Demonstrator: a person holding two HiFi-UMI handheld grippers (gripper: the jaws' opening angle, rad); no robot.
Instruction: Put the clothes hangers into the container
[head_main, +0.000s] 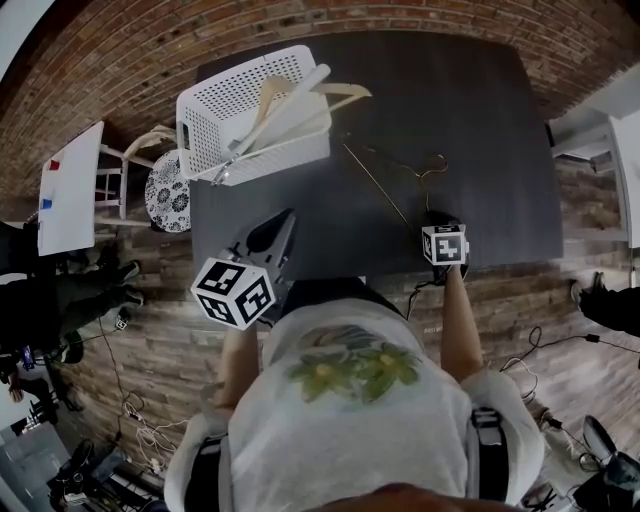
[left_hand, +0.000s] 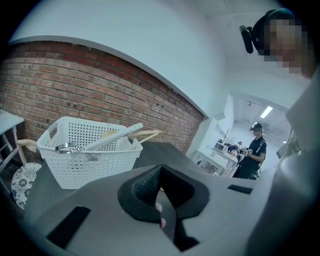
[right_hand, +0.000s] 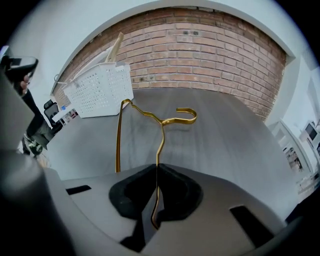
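**Q:** What is the setting?

**A:** A dark grey table (head_main: 470, 150) stands against a brick wall (head_main: 150, 50) on a wood-plank floor. At its far left corner sits a white perforated basket (head_main: 215, 120). Wooden hangers (head_main: 340, 92) and a white hanger (head_main: 290, 100) lie in it, and their ends jut above the rim.

**Q:** Where is the hanger being handled?

**A:** A gold wire hanger (right_hand: 161, 125) is on the right half of the table, well apart from the basket. The right gripper (right_hand: 156, 172) is clenched on one thin run of its wire. The hook and shoulders stretch away from the jaws over the tabletop.

**Q:** And the other tool?

**A:** The left gripper (left_hand: 160, 172) is held at the near table edge, pointing towards the basket. Its pads are pressed together with nothing between them.

**Q:** What lies around?

**A:** Bare tabletop separates the gold hanger from the basket. A chair with a patterned round cushion (head_main: 168, 192) stands just left of the table, and cables (head_main: 540, 350) trail on the floor. A second person (left_hand: 252, 157) stands in the far room.
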